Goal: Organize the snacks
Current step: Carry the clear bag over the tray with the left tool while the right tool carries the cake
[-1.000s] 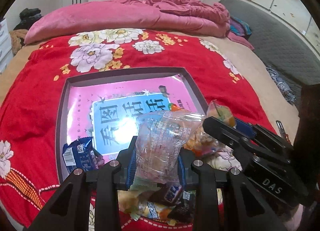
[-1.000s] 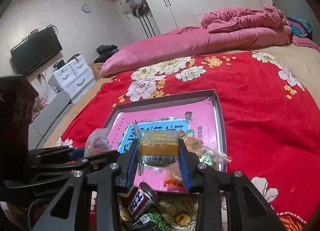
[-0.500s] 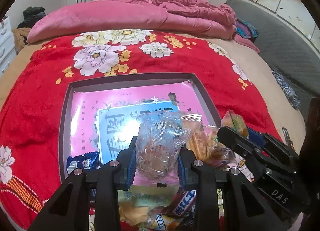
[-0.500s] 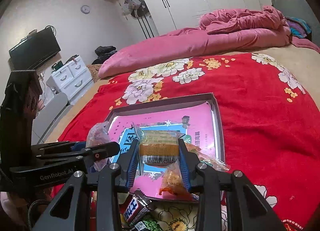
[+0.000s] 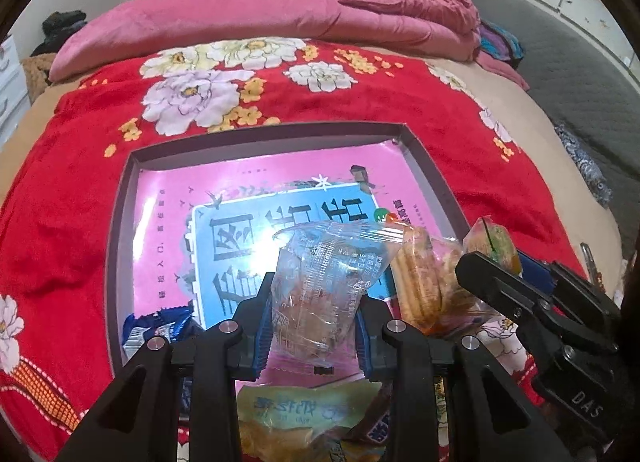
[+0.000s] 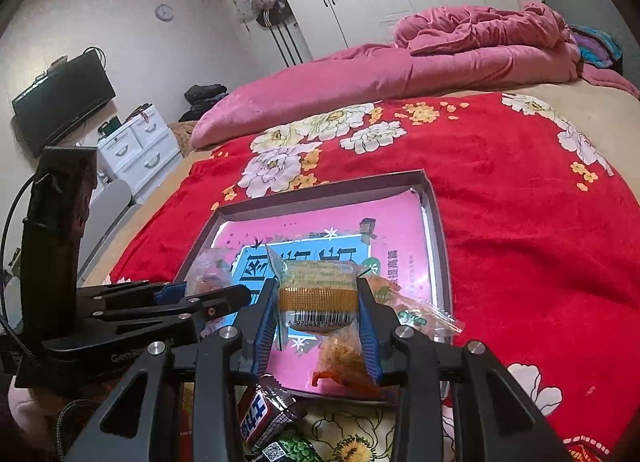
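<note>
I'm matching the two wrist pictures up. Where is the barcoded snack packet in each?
Left wrist view: right of centre, the barcoded snack packet pokes up from the right tool.
Right wrist view: centre, clamped in that tool.
Shared landmark: the pink-lined box, behind the packet in both.

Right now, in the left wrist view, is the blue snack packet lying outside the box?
No, the blue snack packet lies inside the box, in its near left corner.
</note>
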The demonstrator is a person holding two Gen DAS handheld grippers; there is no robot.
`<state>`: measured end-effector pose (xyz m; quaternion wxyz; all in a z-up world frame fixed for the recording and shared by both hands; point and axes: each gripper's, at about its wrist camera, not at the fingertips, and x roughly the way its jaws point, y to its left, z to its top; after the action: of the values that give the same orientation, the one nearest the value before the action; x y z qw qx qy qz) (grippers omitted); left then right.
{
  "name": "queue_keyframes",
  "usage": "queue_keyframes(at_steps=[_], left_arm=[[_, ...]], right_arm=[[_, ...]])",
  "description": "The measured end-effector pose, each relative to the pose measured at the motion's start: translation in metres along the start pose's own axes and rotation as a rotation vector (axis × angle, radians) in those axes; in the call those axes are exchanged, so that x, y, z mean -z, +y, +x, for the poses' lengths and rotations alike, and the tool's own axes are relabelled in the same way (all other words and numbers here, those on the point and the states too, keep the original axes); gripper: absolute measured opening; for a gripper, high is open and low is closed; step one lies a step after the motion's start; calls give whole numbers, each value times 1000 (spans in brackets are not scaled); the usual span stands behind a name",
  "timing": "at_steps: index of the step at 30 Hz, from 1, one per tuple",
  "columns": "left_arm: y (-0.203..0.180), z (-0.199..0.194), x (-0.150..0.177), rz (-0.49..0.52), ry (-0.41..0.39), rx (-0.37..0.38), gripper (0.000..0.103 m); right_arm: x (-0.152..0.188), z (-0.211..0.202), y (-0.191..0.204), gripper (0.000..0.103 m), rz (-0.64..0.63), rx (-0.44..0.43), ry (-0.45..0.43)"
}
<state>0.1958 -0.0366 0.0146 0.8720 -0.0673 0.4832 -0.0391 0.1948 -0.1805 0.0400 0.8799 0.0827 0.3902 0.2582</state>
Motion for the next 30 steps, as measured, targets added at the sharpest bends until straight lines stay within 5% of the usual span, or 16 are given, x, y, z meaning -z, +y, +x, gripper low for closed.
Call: queue_keyframes(at_steps=[30], left_arm=[[3, 34, 26, 30, 100, -23, 34]], right_arm=[[17, 23, 10, 37, -78, 47, 82]])
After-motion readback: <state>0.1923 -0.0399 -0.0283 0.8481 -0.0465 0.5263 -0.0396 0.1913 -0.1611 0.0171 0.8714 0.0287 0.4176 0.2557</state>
